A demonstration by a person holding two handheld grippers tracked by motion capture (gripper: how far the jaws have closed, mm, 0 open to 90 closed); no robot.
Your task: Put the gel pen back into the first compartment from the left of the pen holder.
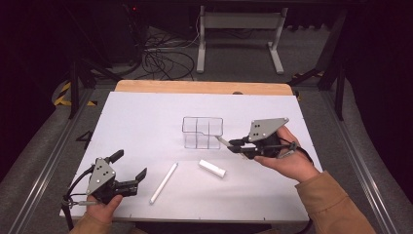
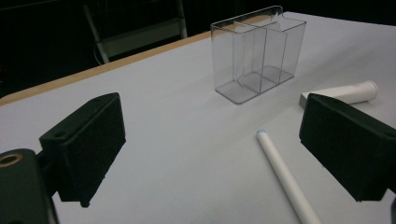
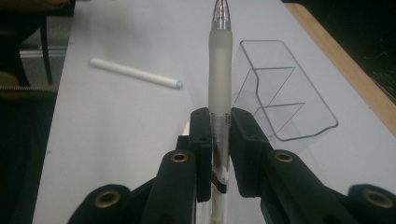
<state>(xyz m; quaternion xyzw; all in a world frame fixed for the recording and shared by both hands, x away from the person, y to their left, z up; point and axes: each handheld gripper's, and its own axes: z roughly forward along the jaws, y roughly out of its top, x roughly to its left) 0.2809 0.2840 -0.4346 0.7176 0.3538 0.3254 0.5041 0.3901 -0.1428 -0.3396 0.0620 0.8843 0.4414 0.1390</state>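
A clear plastic organiser [image 1: 203, 132] with several compartments stands upright mid-table, also visible as the organiser [image 2: 258, 56] and organiser [image 3: 280, 93]. My right gripper [image 1: 233, 144] is shut on a frosted pen [image 3: 220, 74], whose tip [image 1: 220, 140] points left toward the organiser's right side, just beside it. A long white pen [image 1: 163, 183] lies on the table, the same white pen [image 2: 285, 175] and white pen [image 3: 135, 73]. A short white tube [image 1: 212, 168] lies to its right, seen as the tube [image 2: 345, 92]. My left gripper [image 1: 129, 168] rests open near the front left, with nothing between its pads [image 2: 88, 144].
The white tabletop [image 1: 146, 122] has a wooden strip [image 1: 204, 87] along its far edge. Beyond it are a white table frame [image 1: 241, 34] and cables [image 1: 160, 58] on the floor. Metal rails run along both sides.
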